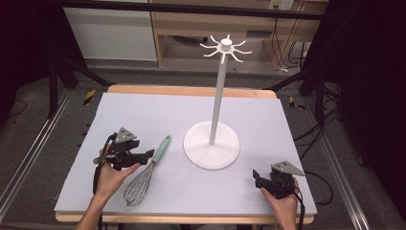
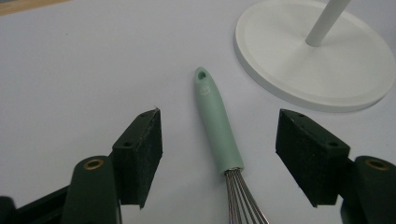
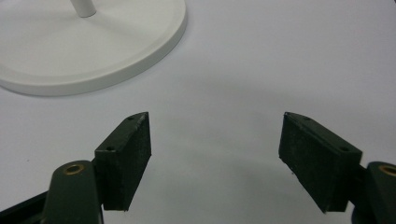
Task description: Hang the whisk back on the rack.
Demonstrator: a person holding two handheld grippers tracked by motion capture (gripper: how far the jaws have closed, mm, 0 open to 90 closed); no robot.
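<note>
The right gripper (image 1: 259, 178) is resting nearest the onlooker, just right of the hook stand's round base (image 1: 211, 145), jaws standing wide with nothing between them. Left of that base, the left gripper (image 1: 147, 155) is hovering at the whisk (image 1: 146, 172), jaws wide and straddling its mint-green handle (image 2: 215, 122) without touching. The whisk is lying flat on the pale mat (image 1: 143, 110), handle tip pointing toward the base. Beyond, the white pole (image 1: 218, 100) is rising to the hooks (image 1: 225, 48).
</note>
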